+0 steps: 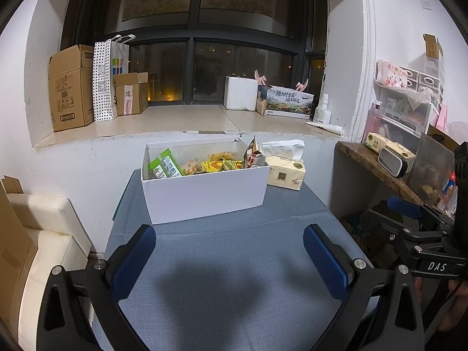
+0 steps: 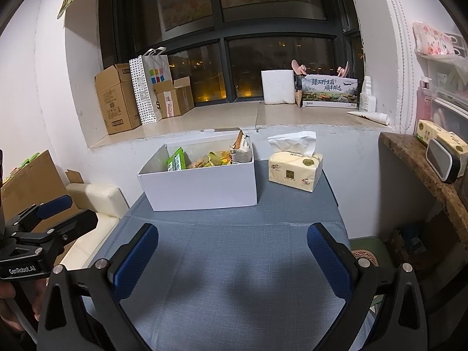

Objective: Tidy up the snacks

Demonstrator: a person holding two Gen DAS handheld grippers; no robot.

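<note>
Blue cloth covers the table point(image 1: 234, 248), over which the left gripper point(image 1: 229, 259) is held spread and empty. A white box point(image 1: 204, 193), long axis left to right, is filled with snacks point(image 1: 204, 165) beside a tissue pack point(image 1: 285, 172). The right gripper point(image 2: 232, 259) is likewise held wide, empty.

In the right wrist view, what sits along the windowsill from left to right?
Tall brown cardboard box → polka-dot paper bag → small open cardboard box → white foam box → printed landscape carton → white plastic bottle → rolled white paper.
</note>
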